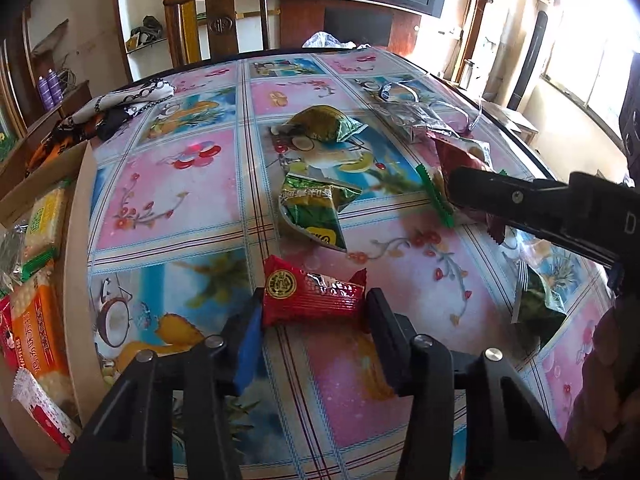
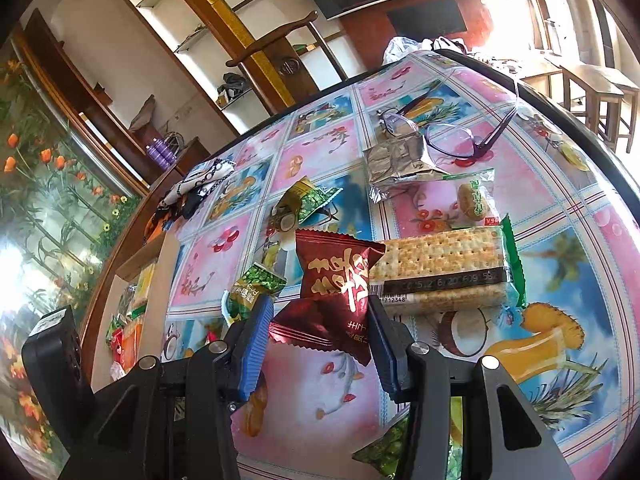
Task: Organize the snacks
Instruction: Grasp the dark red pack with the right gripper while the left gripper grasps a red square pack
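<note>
My left gripper [image 1: 314, 304] is shut on a bright red snack packet [image 1: 312, 294], its fingers against both ends, just above the tablecloth. My right gripper [image 2: 320, 316] is shut on a dark red snack packet [image 2: 336, 280]. In the left wrist view the right gripper shows as a black arm [image 1: 540, 204] at the right. A cracker pack [image 2: 444, 268] lies just behind the dark red packet. Green pea packets [image 1: 314, 210] [image 1: 324, 124] lie mid-table. A cardboard box [image 1: 80, 240] with several snack packs stands at the left.
Glasses [image 2: 452, 136] and a crumpled silver wrapper [image 2: 396, 164] lie at the far right of the table. A patterned cloth [image 1: 132, 98] lies at the far left. A wooden chair [image 1: 224, 12] stands behind the table. Another green packet [image 1: 538, 308] lies near right.
</note>
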A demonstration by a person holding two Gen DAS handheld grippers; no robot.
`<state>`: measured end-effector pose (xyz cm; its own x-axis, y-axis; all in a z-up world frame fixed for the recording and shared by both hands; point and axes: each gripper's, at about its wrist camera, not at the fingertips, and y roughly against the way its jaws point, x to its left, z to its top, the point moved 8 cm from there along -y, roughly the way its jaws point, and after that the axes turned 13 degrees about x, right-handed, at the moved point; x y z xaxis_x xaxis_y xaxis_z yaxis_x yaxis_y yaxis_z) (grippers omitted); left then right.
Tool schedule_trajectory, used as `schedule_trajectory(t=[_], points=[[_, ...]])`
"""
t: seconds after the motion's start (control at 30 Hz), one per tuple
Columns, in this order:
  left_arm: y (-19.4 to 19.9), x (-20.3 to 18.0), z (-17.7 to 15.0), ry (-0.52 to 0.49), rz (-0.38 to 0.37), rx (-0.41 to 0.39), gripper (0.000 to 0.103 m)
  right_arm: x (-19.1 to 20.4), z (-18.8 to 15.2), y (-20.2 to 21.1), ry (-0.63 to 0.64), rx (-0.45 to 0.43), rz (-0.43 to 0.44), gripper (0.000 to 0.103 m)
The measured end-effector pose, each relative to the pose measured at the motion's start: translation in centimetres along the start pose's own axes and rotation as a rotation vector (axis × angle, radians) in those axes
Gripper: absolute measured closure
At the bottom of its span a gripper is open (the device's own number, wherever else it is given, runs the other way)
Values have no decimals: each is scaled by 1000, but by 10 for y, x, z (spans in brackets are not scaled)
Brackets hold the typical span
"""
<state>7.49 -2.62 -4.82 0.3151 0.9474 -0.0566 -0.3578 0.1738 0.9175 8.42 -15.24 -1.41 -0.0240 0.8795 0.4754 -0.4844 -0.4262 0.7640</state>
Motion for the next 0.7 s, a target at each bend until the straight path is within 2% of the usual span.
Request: schedule_trajectory(t=[0.7], points=[[25, 4, 6, 27, -58, -77, 57, 5, -3, -4, 29, 4, -15, 53]])
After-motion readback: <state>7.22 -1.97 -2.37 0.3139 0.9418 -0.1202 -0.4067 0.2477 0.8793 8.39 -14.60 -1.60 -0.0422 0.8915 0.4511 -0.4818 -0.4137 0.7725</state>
